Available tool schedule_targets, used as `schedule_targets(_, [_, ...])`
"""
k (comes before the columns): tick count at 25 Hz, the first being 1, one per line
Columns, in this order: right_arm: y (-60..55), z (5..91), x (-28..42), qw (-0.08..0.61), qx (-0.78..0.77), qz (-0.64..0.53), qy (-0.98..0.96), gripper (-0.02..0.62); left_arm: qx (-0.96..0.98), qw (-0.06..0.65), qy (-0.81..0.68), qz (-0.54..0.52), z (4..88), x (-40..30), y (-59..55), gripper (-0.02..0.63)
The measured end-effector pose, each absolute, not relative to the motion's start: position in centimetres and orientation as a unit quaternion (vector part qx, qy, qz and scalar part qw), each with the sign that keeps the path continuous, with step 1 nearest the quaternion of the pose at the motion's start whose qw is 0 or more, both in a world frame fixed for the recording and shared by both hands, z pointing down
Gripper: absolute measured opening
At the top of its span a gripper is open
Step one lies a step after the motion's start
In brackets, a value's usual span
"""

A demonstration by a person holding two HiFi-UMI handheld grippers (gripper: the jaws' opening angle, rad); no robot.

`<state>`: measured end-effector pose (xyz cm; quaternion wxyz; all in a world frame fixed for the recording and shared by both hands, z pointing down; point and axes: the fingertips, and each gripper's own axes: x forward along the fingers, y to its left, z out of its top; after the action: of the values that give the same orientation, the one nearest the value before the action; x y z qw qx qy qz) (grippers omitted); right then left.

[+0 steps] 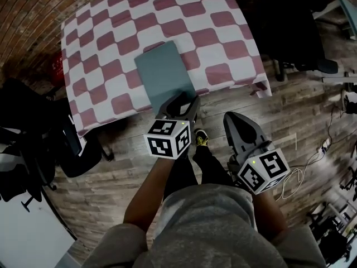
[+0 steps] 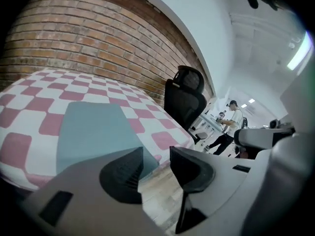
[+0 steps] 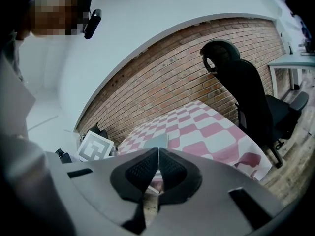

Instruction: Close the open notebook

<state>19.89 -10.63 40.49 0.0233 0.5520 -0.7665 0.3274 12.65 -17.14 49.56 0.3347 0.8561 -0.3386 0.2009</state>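
Head view: teal notebook [image 1: 164, 74] flat on checkered bench [image 1: 215, 15], frame centre, long axis running away from person. Left gripper [image 1: 183, 100] at its near short edge; right gripper [image 1: 233, 120] farther, lower right, off bench.
Left gripper view: jaws spread, empty; notebook ahead, left.
Right gripper view: jaws pressed together, empty.

Left gripper [image 1: 183, 105] jaws apart, empty; right gripper [image 1: 234, 121] jaws together, empty.

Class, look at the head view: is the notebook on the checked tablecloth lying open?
No, the notebook lies flat and shut on the checked tablecloth, with only its plain teal cover showing.
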Motion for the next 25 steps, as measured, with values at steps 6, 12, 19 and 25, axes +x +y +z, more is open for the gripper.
schedule_targets(6, [-10.0, 40.6, 20.7, 0.024, 0.561, 0.328, -0.759, 0.026, 0.86, 0.333, -0.307, 0.237, 51.6, 13.9, -15.9, 0.16])
schedule_targets(12, [-9.5, 40.0, 21.7, 0.021, 0.569, 0.318, -0.758, 0.026, 0.859, 0.324, -0.298, 0.263, 52.3, 14.1, -14.8, 0.16])
schedule_targets(19, [-8.2, 38.6, 23.7, 0.023, 0.578, 0.295, -0.761, 0.026, 0.859, 0.314, -0.318, 0.25, 49.8, 12.6, -13.1, 0.16])
schedule_targets(25, [-7.2, 36.7, 25.1, 0.018, 0.581, 0.276, -0.765, 0.026, 0.864, 0.289, -0.355, 0.209, 44.7, 10.5, -11.8, 0.158])
